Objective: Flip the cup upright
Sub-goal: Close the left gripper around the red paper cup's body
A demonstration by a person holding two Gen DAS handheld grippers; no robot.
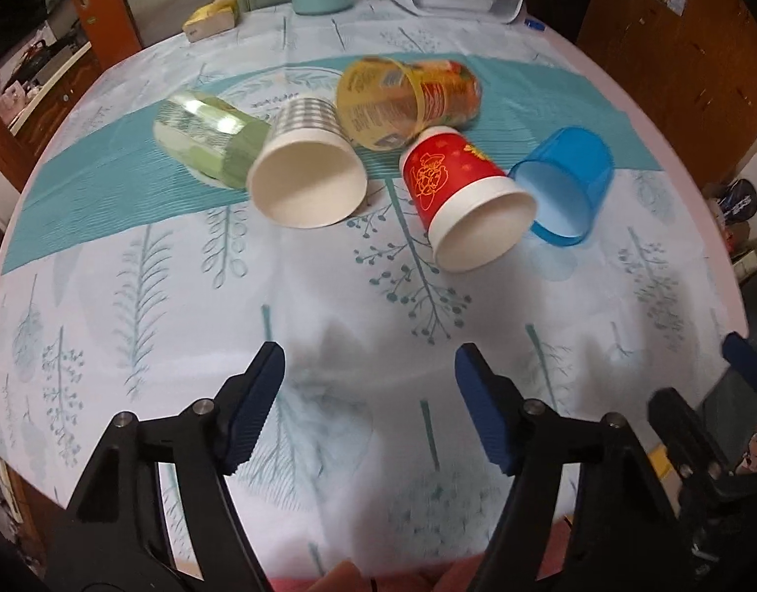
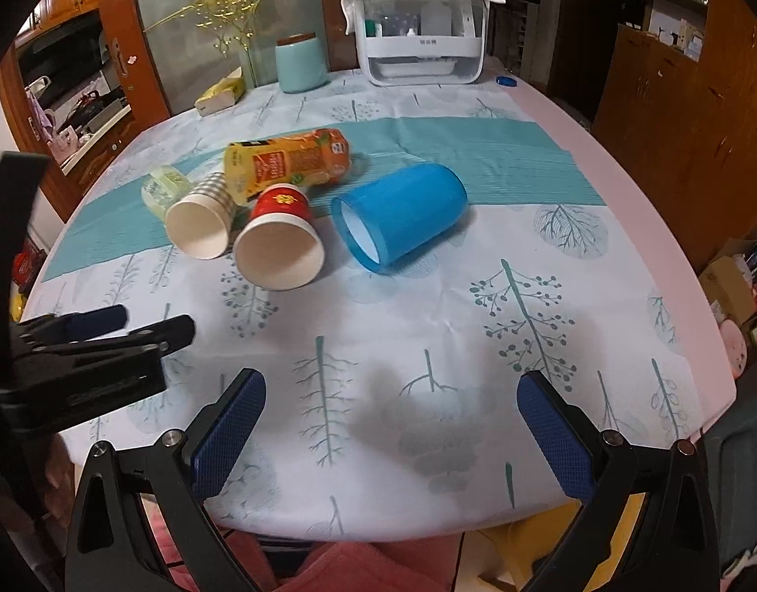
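Several cups lie on their sides in a cluster on the table: a green cup (image 1: 203, 140), a grey checked paper cup (image 1: 307, 167), a yellow-orange clear cup (image 1: 403, 96), a red paper cup (image 1: 465, 195) and a blue plastic cup (image 1: 563, 185). They also show in the right wrist view: green (image 2: 164, 187), checked (image 2: 201, 222), orange (image 2: 287, 163), red (image 2: 280, 241), blue (image 2: 398, 217). My left gripper (image 1: 368, 360) is open and empty, well short of the cups. My right gripper (image 2: 391, 385) is open and empty near the table's front edge; the left gripper (image 2: 132, 325) shows beside it.
The table carries a leaf-print cloth (image 2: 428, 320) with a teal strip. At the far edge stand a teal jar (image 2: 302, 61), a white appliance (image 2: 420, 44), a yellow box (image 2: 220, 93) and a small blue lid (image 2: 507, 81). Wooden cabinets surround the table.
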